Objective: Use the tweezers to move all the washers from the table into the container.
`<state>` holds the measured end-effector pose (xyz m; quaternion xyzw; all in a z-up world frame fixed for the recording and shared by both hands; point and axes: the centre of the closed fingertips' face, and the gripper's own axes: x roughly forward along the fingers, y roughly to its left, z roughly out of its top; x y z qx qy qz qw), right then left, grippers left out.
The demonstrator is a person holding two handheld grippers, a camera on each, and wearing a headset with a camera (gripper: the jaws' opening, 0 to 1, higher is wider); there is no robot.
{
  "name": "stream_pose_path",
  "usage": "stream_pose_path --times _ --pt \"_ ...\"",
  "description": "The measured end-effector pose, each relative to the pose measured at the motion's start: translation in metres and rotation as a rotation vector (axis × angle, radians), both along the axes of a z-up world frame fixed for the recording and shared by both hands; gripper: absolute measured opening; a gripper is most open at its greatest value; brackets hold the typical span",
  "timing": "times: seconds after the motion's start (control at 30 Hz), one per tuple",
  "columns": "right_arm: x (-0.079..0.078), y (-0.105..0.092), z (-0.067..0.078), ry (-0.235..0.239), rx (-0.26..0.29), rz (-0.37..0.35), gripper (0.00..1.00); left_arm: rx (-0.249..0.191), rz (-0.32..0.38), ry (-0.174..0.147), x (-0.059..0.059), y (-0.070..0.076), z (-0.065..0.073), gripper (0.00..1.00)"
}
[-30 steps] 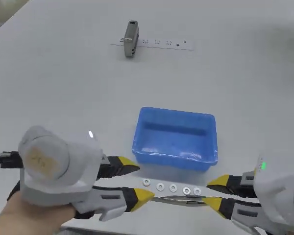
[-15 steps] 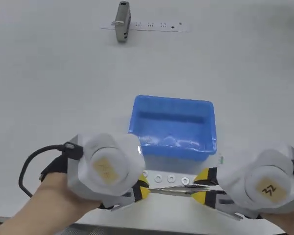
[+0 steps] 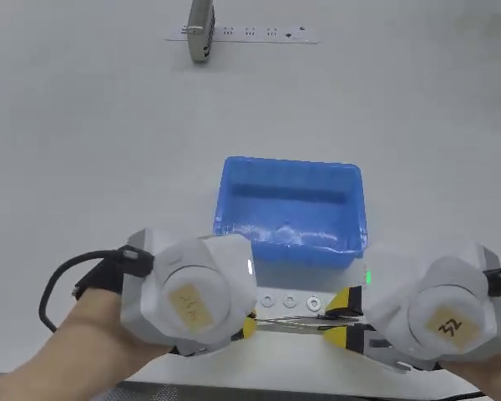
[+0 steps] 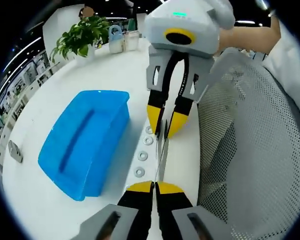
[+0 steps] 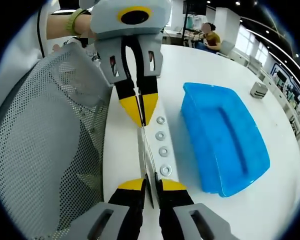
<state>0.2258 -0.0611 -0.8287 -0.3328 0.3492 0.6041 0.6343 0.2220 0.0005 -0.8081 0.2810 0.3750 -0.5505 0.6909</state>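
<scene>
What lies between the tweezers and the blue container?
A row of washers on the table, alongside the tweezers, clearest in the right gripper view.

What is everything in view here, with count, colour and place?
blue plastic container: one, blue, middle of the white table.
small metal washers: four showing, silver, in a row before the container.
metal tweezers: one, silver, alongside the washer row, an end in each gripper.
power strip: one, white, far side, grey adapter at its end.
mesh chair back: one, grey, beside the table.
left gripper, right gripper: grey, yellow-black jaws, both shut on the tweezers.
</scene>
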Motion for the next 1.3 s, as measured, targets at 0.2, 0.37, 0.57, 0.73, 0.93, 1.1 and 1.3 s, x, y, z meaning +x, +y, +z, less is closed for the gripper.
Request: stream_pose_path --times 0.2,0.37,0.57,0.73,0.93,1.1,1.3 --pt "0.0 0.001 0.008 -0.008 0.041 -0.005 0.07 -0.05 -0.021 -0.029 -0.002 -0.007 0.034 0.0" --pt "0.0 0.002 0.013 -0.027 0.067 -0.008 0.07 -0.073 -0.053 -0.052 -0.003 -0.018 0.054 0.0" --pt "0.001 0.002 0.02 -0.032 0.12 -0.038 0.07 -0.095 -0.098 -0.081 -0.002 -0.034 0.074 0.0" --pt "0.003 0.003 0.025 -0.03 0.167 -0.07 0.07 -0.116 -0.123 -0.088 0.002 -0.048 0.081 0.0" --pt "0.008 0.0 0.032 -0.042 0.204 -0.108 0.06 -0.132 -0.143 -0.098 0.007 -0.063 0.089 0.0" --pt "0.014 0.005 0.044 -0.024 0.289 -0.164 0.07 -0.134 -0.129 -0.115 0.014 -0.062 0.101 0.0" --pt "0.02 0.011 0.042 -0.009 0.31 -0.167 0.07 -0.102 -0.137 -0.123 0.02 -0.061 0.099 0.0"
